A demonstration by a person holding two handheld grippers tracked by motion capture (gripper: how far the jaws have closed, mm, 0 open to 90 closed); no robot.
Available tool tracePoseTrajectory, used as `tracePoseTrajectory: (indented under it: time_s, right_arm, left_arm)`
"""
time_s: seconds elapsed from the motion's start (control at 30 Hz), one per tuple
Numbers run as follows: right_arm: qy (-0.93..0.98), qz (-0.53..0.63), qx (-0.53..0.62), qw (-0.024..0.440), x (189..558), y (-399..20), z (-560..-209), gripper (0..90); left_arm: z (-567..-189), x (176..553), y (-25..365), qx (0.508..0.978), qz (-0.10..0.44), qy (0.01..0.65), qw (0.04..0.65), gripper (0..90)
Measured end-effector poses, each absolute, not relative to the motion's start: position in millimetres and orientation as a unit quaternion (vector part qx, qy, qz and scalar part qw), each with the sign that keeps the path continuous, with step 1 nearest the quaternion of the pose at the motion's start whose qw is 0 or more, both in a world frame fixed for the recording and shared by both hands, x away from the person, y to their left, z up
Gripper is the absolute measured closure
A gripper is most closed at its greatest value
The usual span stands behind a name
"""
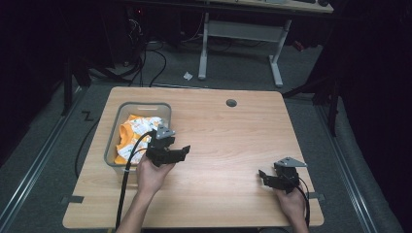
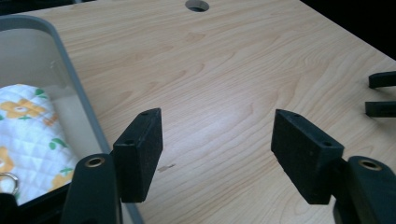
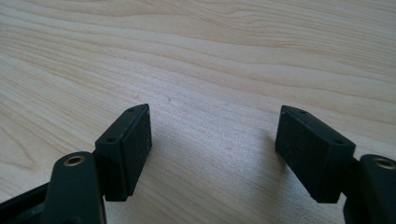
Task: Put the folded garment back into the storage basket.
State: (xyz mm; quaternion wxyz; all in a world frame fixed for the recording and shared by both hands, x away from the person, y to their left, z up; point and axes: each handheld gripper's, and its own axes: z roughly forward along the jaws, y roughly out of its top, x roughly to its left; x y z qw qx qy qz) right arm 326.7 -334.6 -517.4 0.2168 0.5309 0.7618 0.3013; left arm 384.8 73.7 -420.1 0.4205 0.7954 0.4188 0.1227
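At the table's (image 1: 228, 145) left, the grey bin (image 1: 112, 145) holds a crumpled white cloth with orange flowers (image 1: 138, 127). Just beside its right wall hangs the left gripper (image 1: 177, 150), jaws released and empty. This looks like the reach-in stage; next it must swing over the rim and down onto the fabric. Far right, the right gripper (image 1: 267, 175) rests spread, holding nothing.

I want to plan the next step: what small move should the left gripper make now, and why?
Probably swing the left gripper back over the grey bin and lower it toward the flowered cloth. Its jaws stand open with nothing between them, above bare table just beside the bin, and the cloth still lies inside.
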Motion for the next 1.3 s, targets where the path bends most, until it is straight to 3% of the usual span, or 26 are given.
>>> tracePoseTrajectory:
  time_s: [0.6,0.83,1.23,1.3]
  right_arm:
    - [0.762,0.301,0.531,0.216,326.6,-334.7,-517.3,27.3]
    - [0.762,0.301,0.531,0.216,326.6,-334.7,-517.3,27.4]
    - [0.762,0.3,0.531,0.216,326.5,-334.6,-517.3,27.3]
    - [0.762,0.3,0.532,0.215,326.4,-334.5,-517.2,27.3]
  left_arm:
    - [-444.6,368.0,39.3,0.809,0.112,0.395,0.42,34.3]
    - [-469.2,358.8,25.7,0.817,0.127,0.38,0.414,35.0]
    - [-517.6,355.9,10.6,0.839,0.148,0.389,0.349,34.9]
    - [-523.9,353.7,13.6,0.829,0.147,0.394,0.369,32.4]
